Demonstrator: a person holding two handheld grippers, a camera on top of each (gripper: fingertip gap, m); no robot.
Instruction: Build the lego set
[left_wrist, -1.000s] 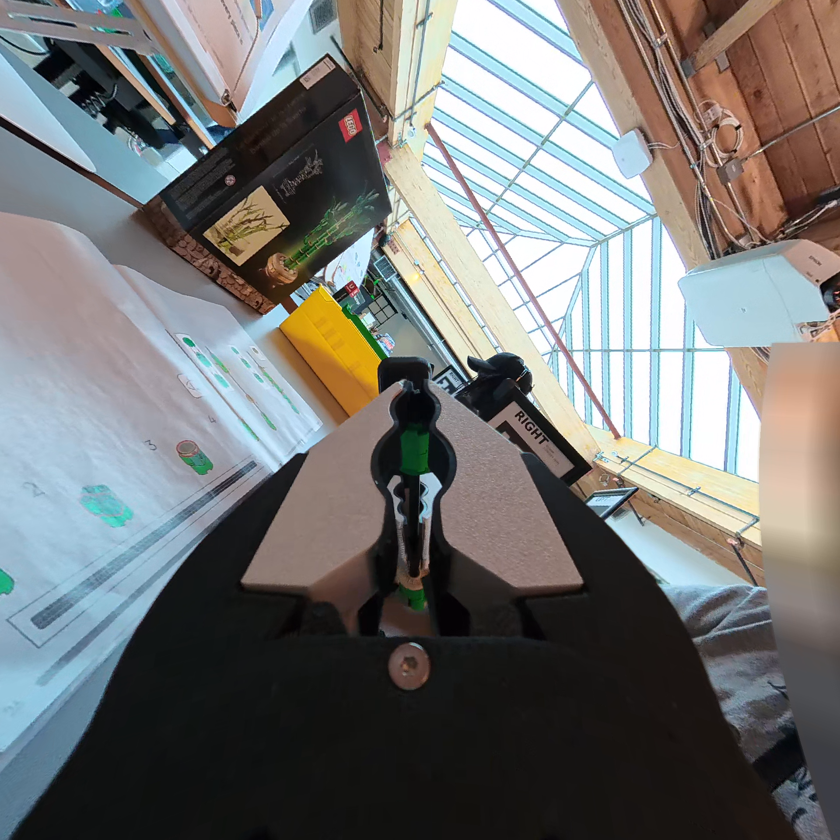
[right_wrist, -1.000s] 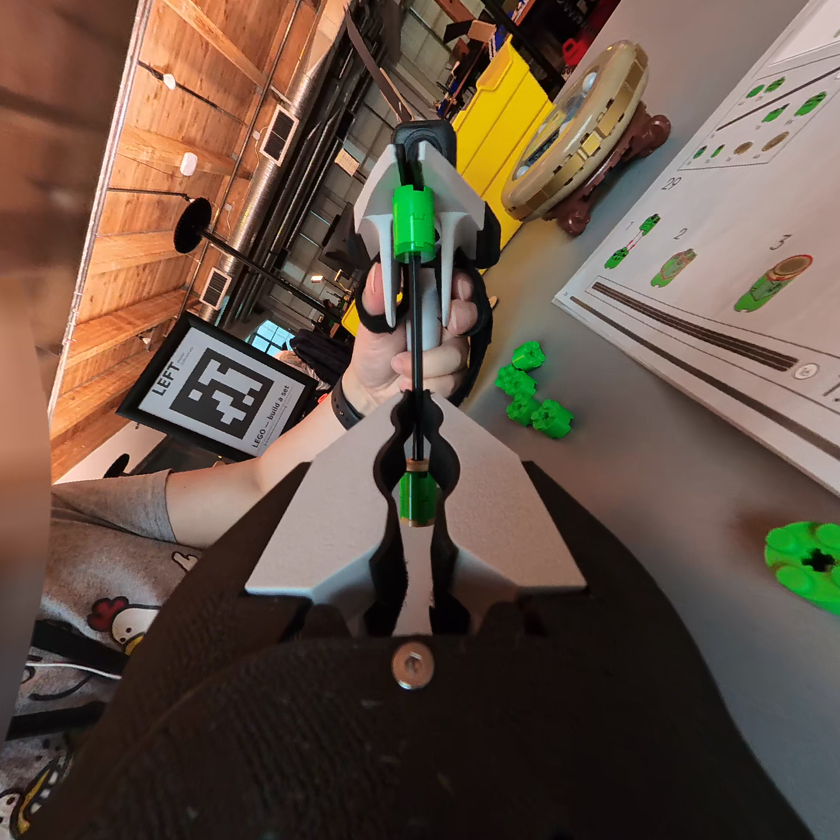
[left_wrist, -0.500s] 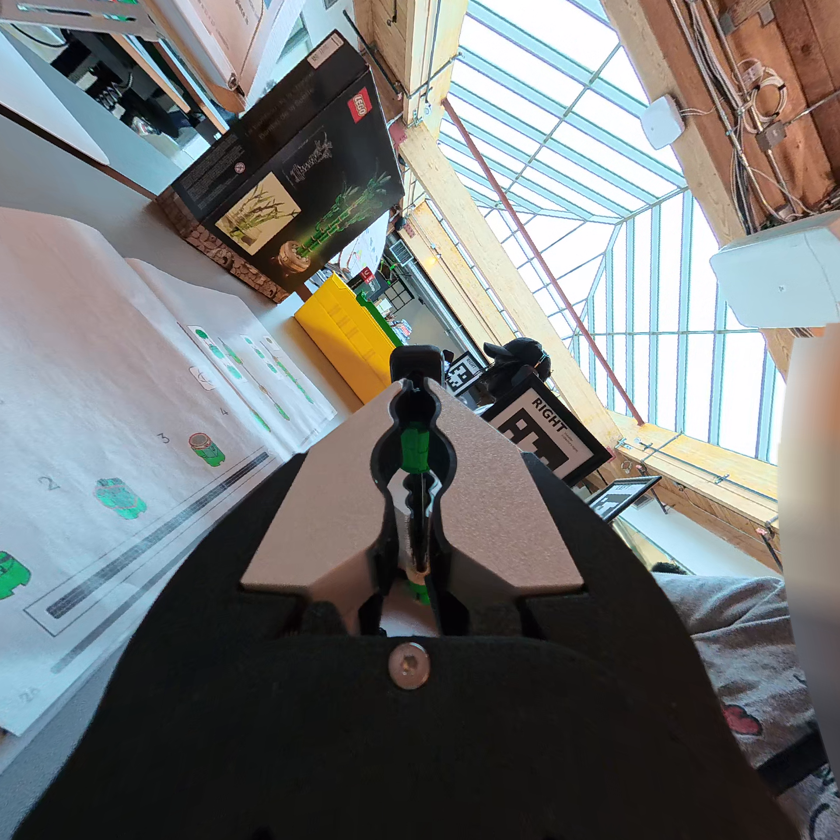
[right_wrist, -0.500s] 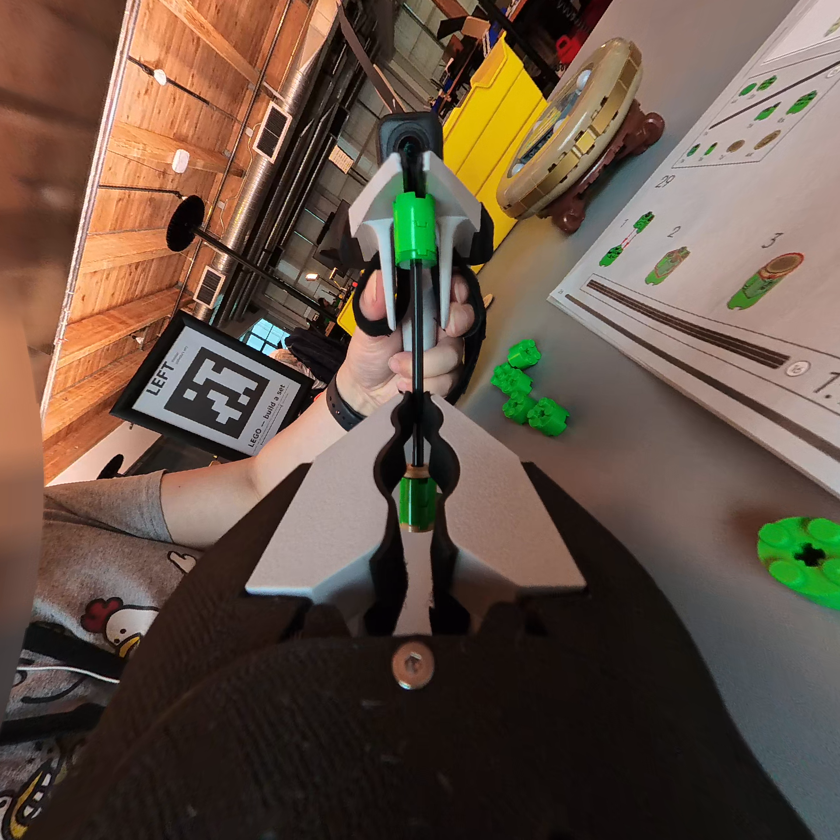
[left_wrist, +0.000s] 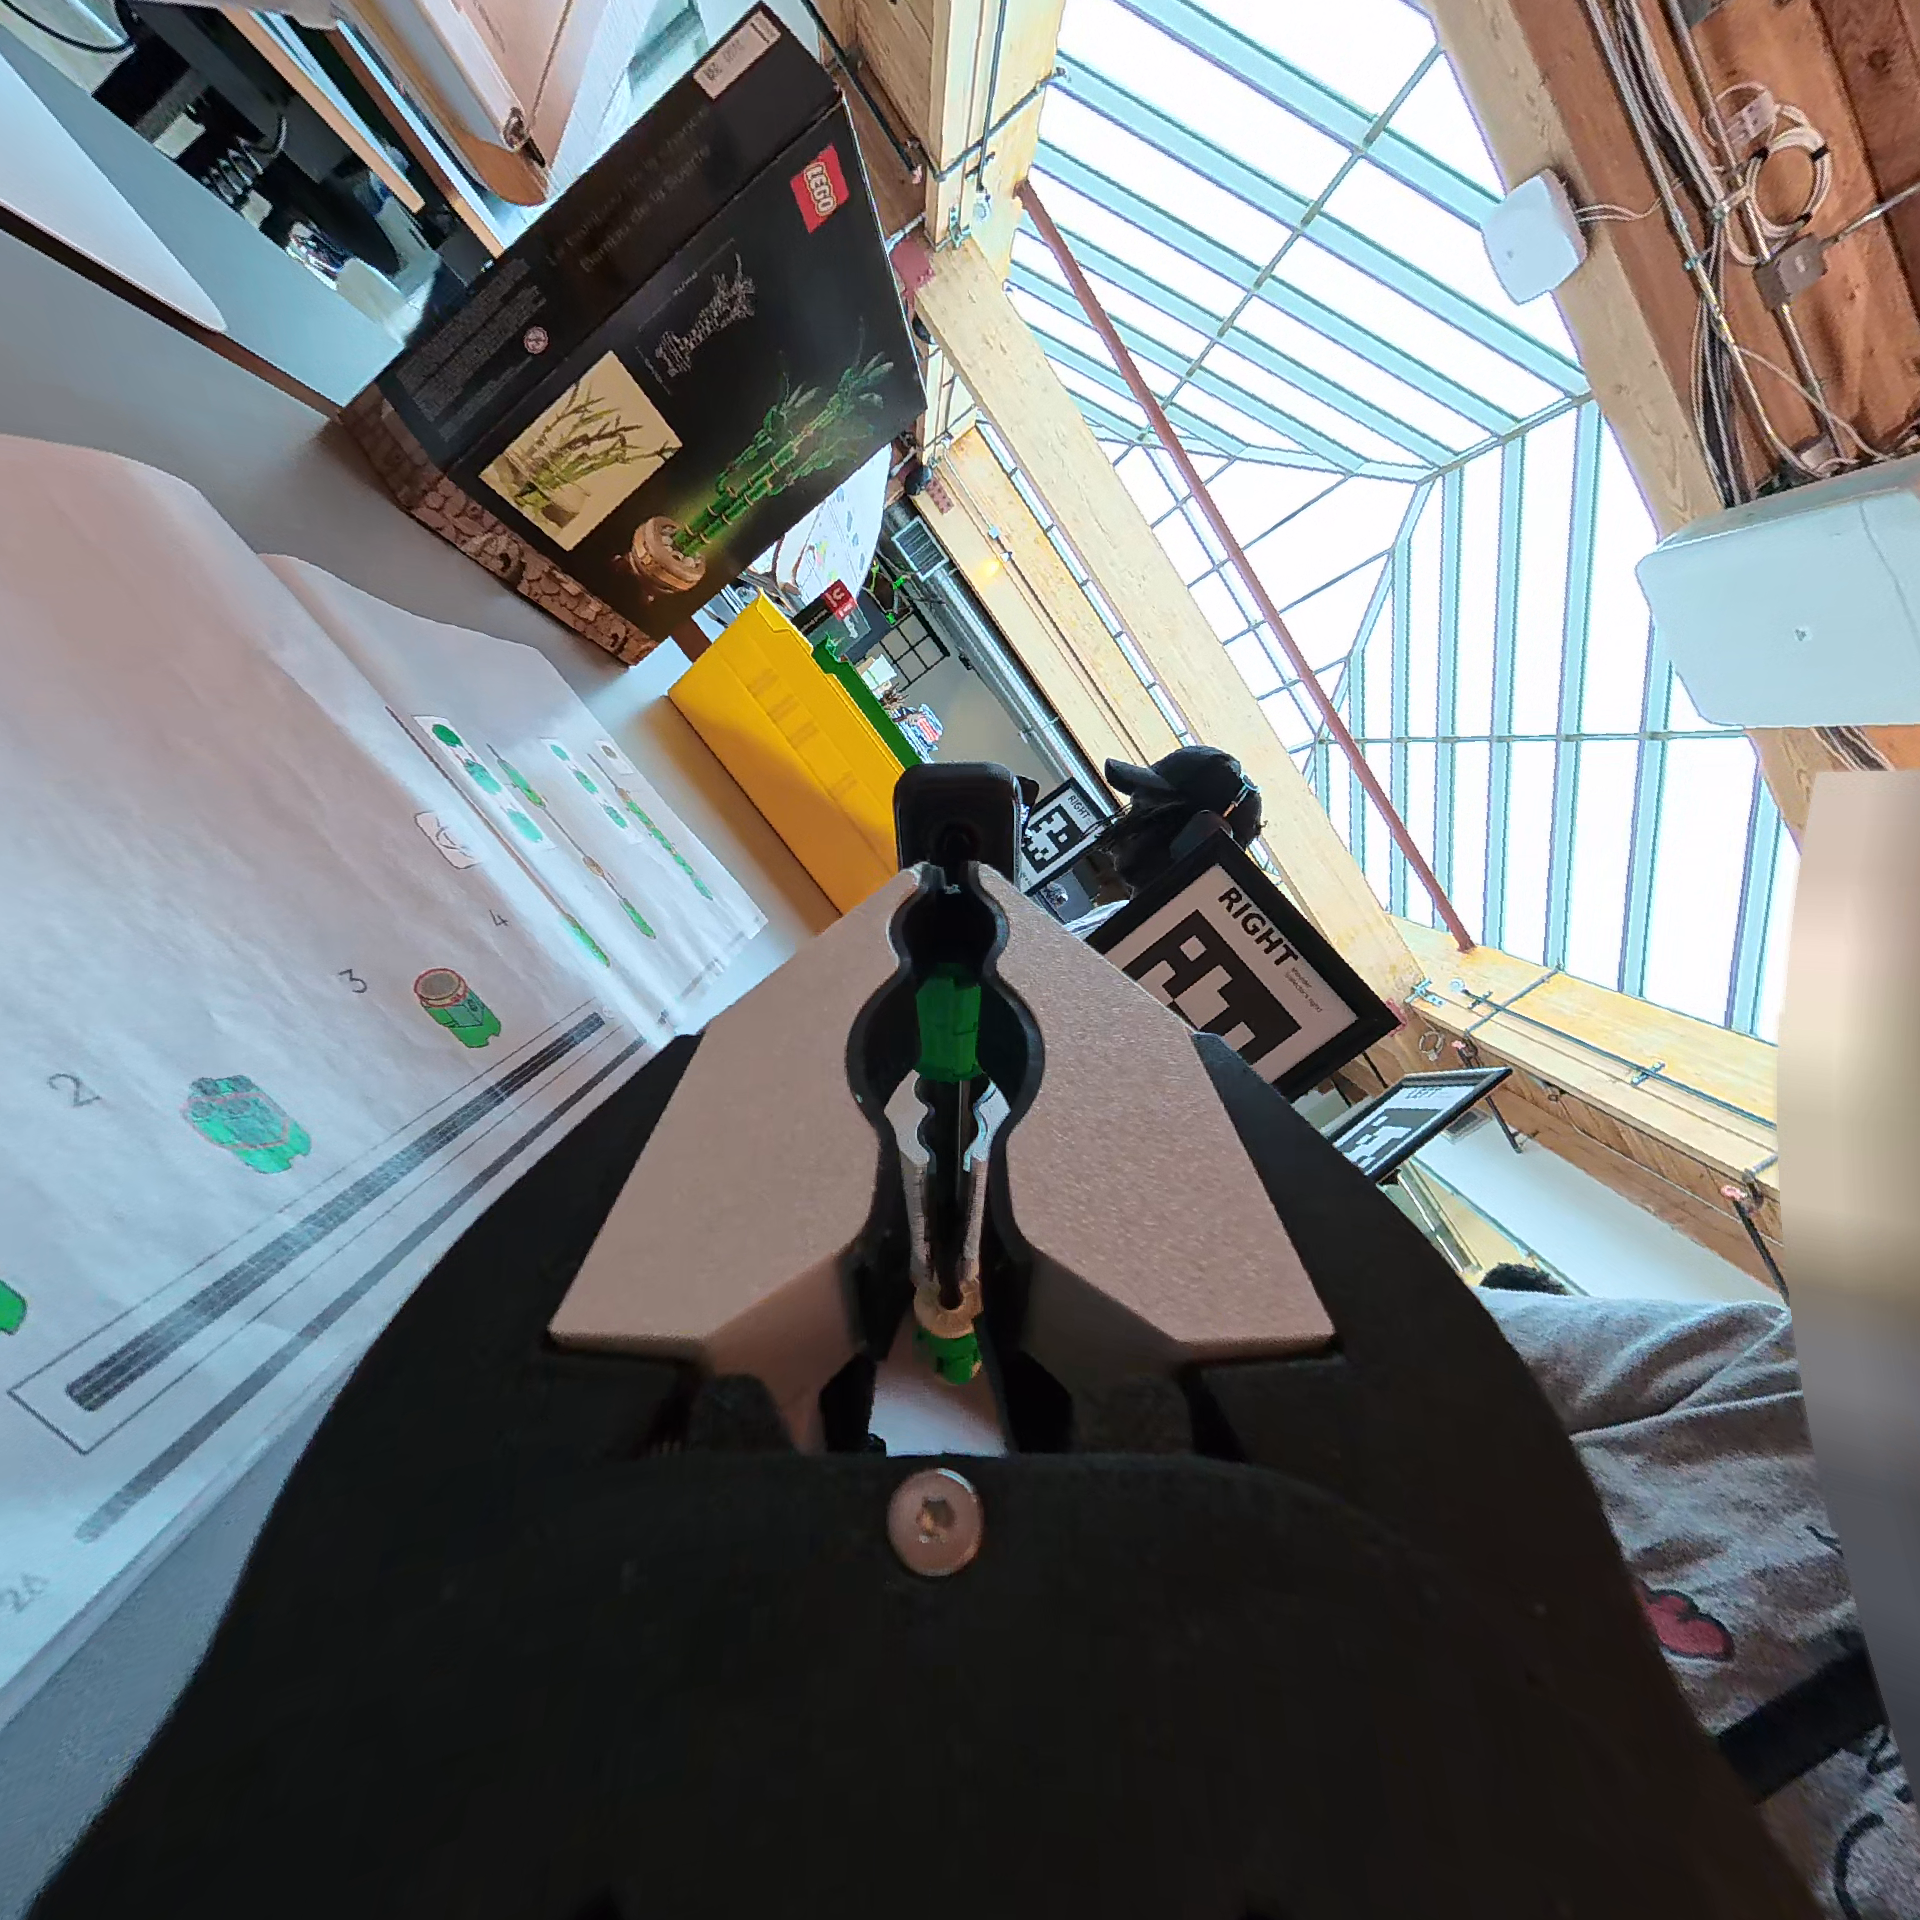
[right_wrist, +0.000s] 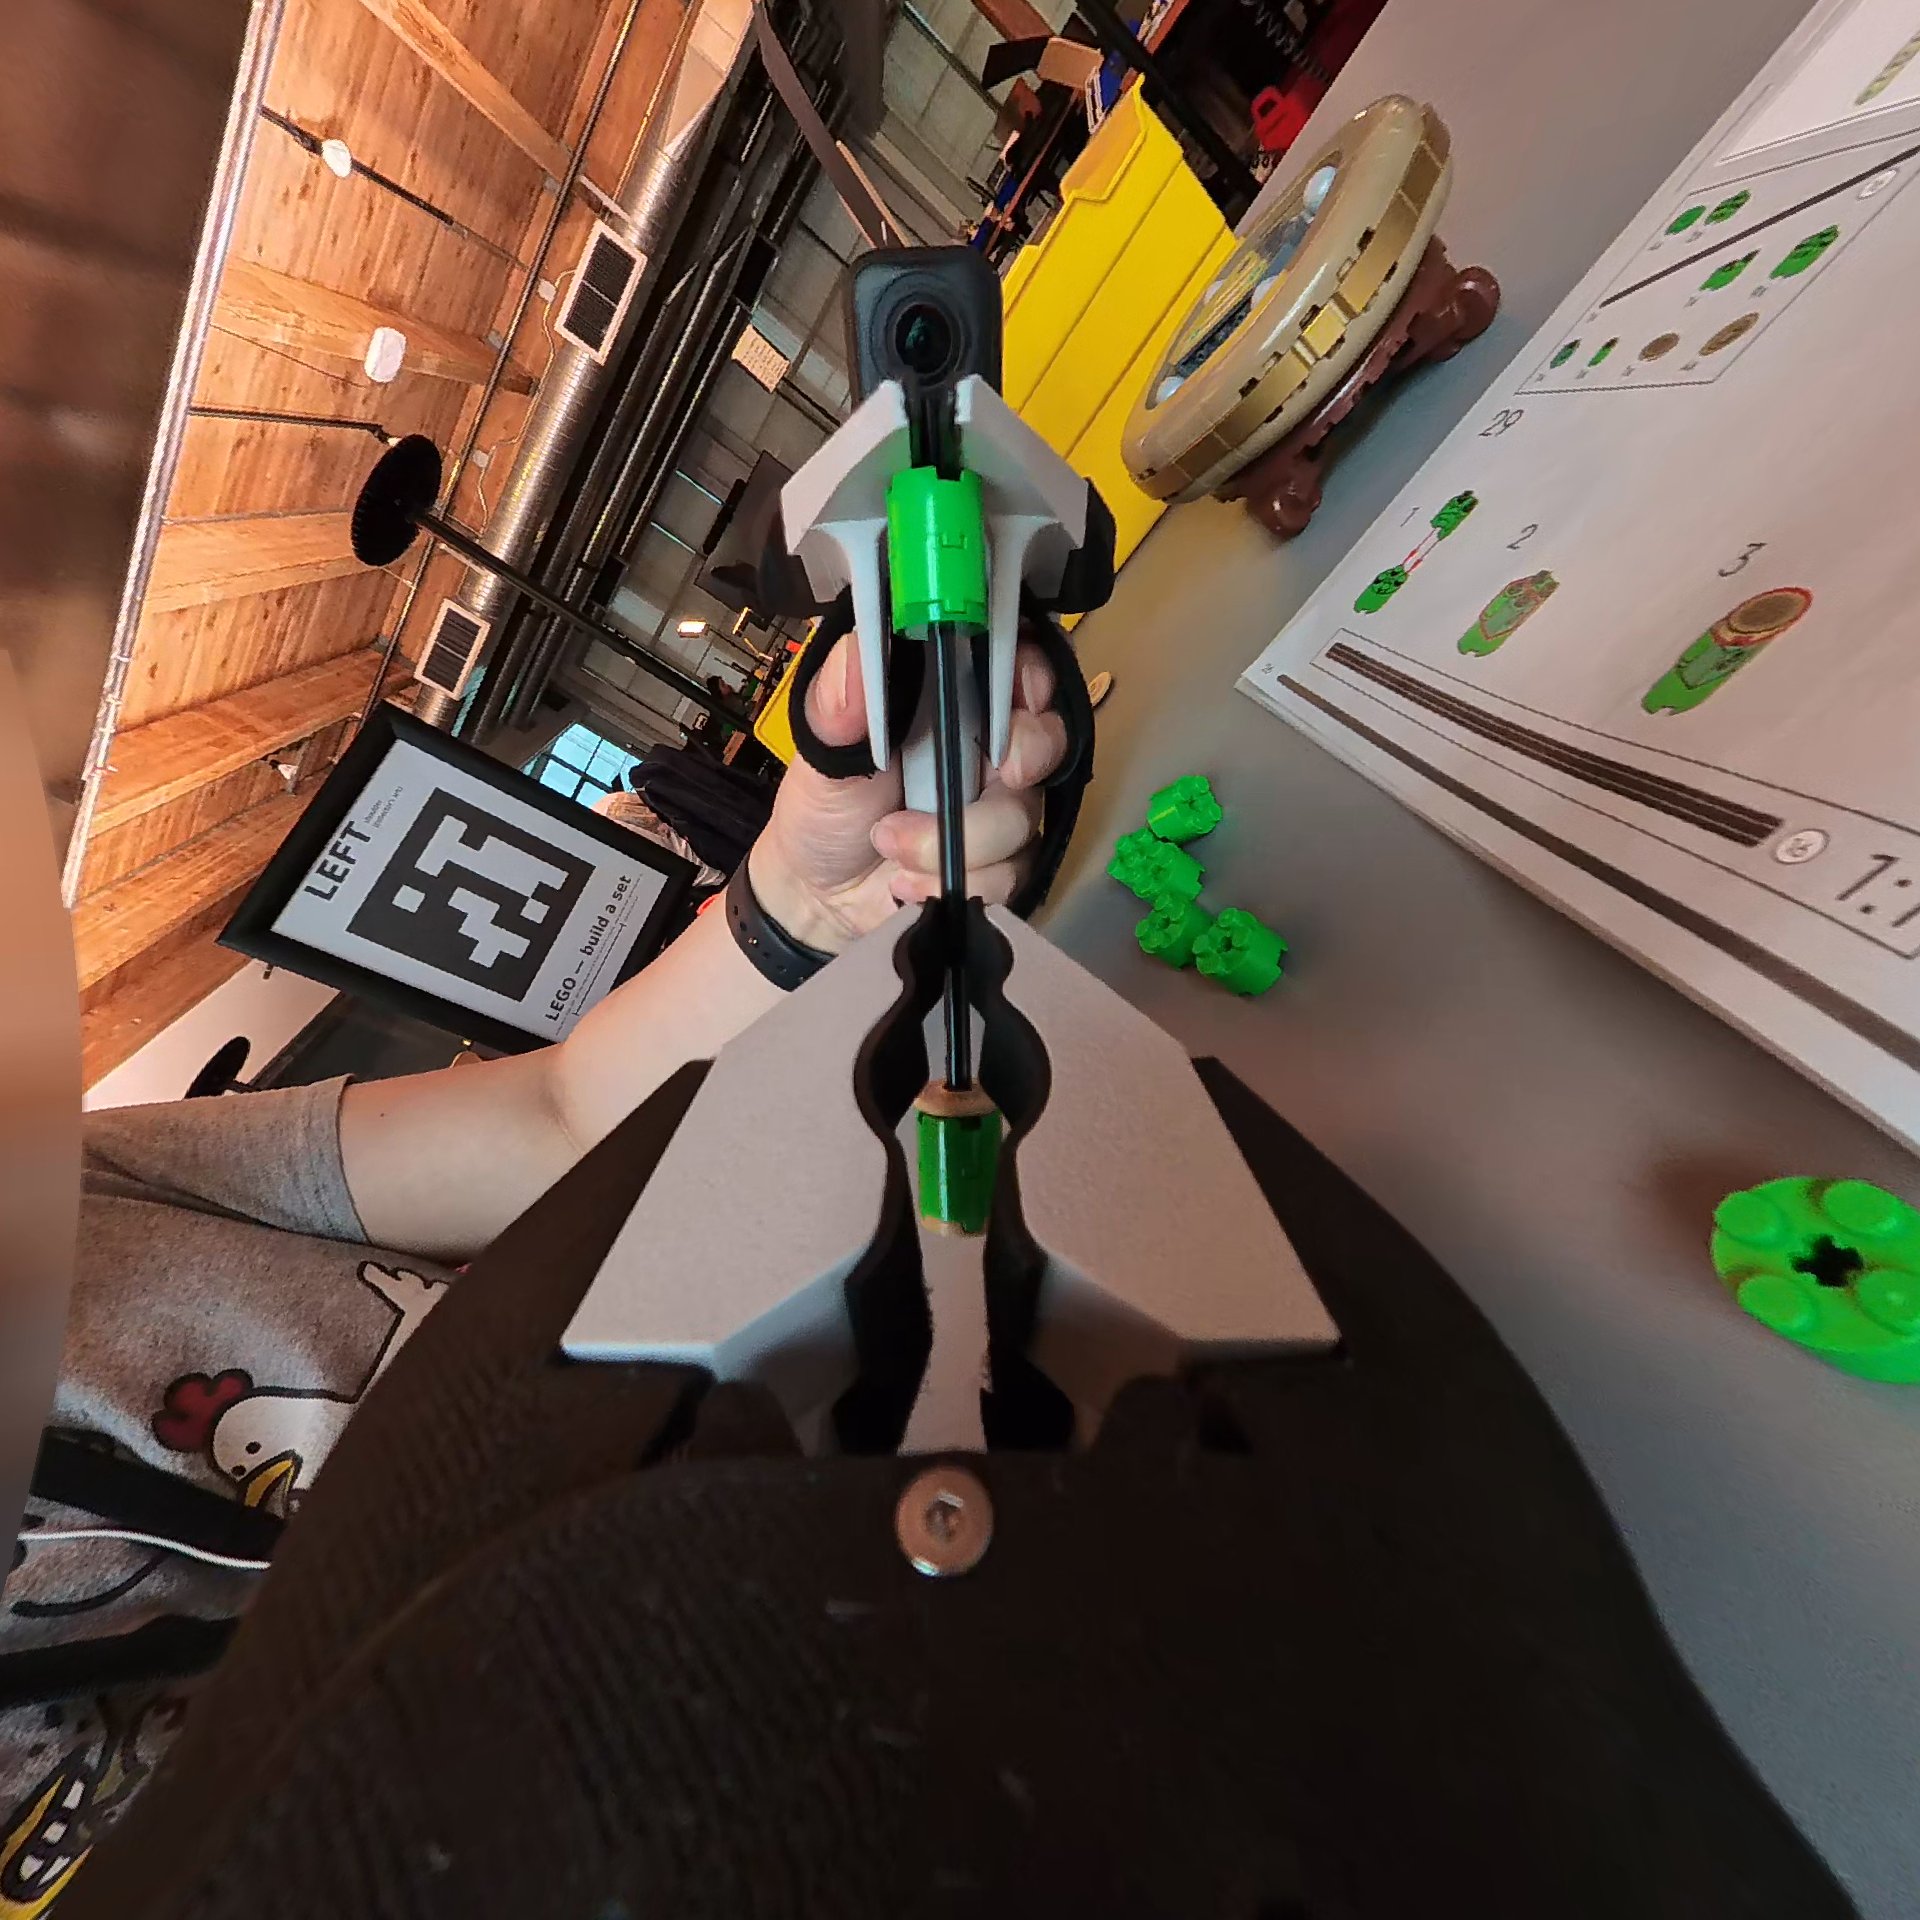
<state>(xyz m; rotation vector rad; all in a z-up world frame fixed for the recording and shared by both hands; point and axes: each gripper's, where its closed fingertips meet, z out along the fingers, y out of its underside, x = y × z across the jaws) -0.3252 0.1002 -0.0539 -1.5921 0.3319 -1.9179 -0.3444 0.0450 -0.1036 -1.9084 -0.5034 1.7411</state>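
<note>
My two grippers face each other above the grey table (right_wrist: 1351, 1143) with a thin black axle (right_wrist: 951, 790) between them. My left gripper (left_wrist: 948, 894) is shut on a plain green cylinder (left_wrist: 945, 1023) on the axle. It also shows in the right wrist view (right_wrist: 935, 758), held by a hand, with that cylinder (right_wrist: 933, 551) between its grey fingers. My right gripper (right_wrist: 951, 925) is shut on a green cylinder with tan rings (right_wrist: 954, 1169) at the axle's other end. This cylinder shows through the gap in the left wrist view (left_wrist: 945, 1340).
The open instruction booklet (right_wrist: 1662, 520) lies on the table. Beside it are several small green bricks (right_wrist: 1195, 904), a green round plate (right_wrist: 1818, 1283) and a tan round base on brown feet (right_wrist: 1320, 301). The black set box (left_wrist: 665, 364) and yellow bins (left_wrist: 790, 748) stand behind. The grippers' ends are close to 7 cm from one another. The green round plate (right_wrist: 1818, 1283) is about 12 cm from both grippers' fingertips.
Both grippers keep their hold on the axle assembly. The left gripper has tilted so that its camera now faces the right gripper, and the free stretch of axle looks slightly shorter.
</note>
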